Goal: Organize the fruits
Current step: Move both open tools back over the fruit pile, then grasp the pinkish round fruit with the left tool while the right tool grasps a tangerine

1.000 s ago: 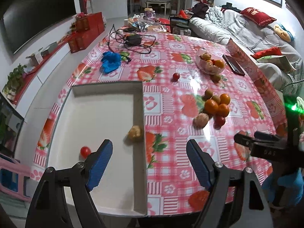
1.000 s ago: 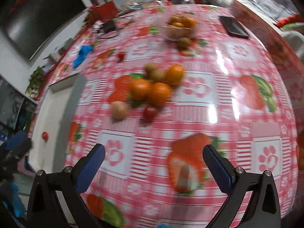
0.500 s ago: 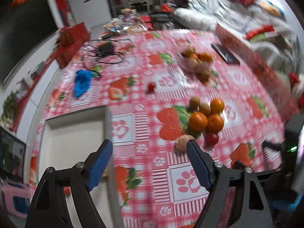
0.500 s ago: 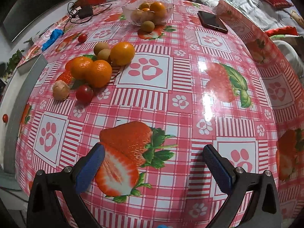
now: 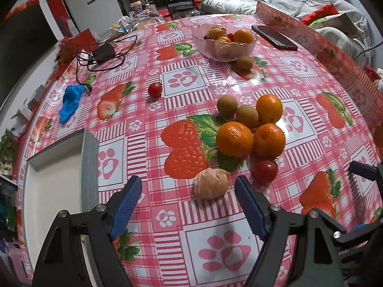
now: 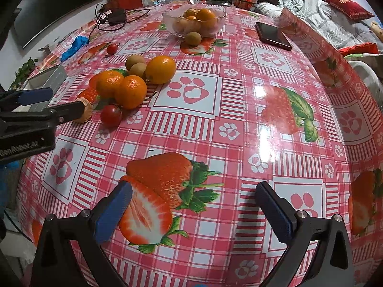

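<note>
Left gripper (image 5: 188, 197): hovering low over the table (image 5: 299, 76), jaws spread wide, holding nothing.
Walnut (image 5: 211, 183): lying just ahead of the left gripper, between its fingertips and nearer the right one.
Cherry tomato (image 5: 265, 170): sitting just beside the walnut, touching the oranges (image 5: 234, 139).
Right gripper (image 6: 194, 201): hanging wide open and empty, fruit cluster well off to its left.
Tray (image 5: 47, 179): sitting at the left gripper's left.

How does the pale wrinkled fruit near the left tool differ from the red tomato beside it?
The wrinkled fruit is pale tan, with a rough, matte skin; the tomato is deep red, smooth and glossy. The wrinkled fruit looks somewhat larger than the tomato. The wrinkled fruit lies just ahead of the open left tool, between its fingers; the tomato sits to the right, against the oranges. Both are roundish and rest loose on the tablecloth.
</note>
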`<action>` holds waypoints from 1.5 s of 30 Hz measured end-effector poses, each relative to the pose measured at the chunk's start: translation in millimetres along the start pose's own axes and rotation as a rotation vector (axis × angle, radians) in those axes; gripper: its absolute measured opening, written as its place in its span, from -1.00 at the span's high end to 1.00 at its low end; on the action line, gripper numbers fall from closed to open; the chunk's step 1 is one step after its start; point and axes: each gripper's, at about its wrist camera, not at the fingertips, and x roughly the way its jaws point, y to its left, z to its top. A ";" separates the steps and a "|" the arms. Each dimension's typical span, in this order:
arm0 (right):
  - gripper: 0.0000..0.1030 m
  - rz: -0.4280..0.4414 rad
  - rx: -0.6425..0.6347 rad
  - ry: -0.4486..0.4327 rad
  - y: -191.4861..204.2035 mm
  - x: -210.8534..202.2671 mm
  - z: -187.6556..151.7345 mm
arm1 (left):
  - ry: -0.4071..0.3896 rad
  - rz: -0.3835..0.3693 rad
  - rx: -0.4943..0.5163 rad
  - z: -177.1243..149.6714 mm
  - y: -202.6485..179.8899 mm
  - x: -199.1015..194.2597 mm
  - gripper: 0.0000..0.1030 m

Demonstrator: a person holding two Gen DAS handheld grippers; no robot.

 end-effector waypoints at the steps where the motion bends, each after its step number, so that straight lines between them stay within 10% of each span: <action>1: -1.00 0.006 0.006 0.008 -1.2 0.7 2.5 | 0.002 -0.003 0.002 -0.4 -1.2 2.3 -0.61; 17: -1.00 0.167 0.065 -0.016 18.0 14.2 79.5 | -0.001 -0.050 -0.028 -0.2 5.4 20.6 -0.60; 24: -0.48 0.188 0.018 0.017 34.9 36.0 92.6 | 0.002 -0.079 -0.051 0.2 12.7 22.3 -0.48; 28: 0.26 0.214 0.016 0.007 37.5 35.1 94.2 | -0.002 -0.093 -0.054 3.3 8.1 22.1 -0.23; 32: 0.26 0.222 0.047 -0.004 30.7 31.2 87.9 | -0.003 -0.125 -0.040 4.7 1.5 19.8 0.42; 45: 0.25 0.255 0.133 -0.026 0.9 -1.9 39.8 | 0.003 -0.155 -0.109 -41.3 19.2 -10.6 0.44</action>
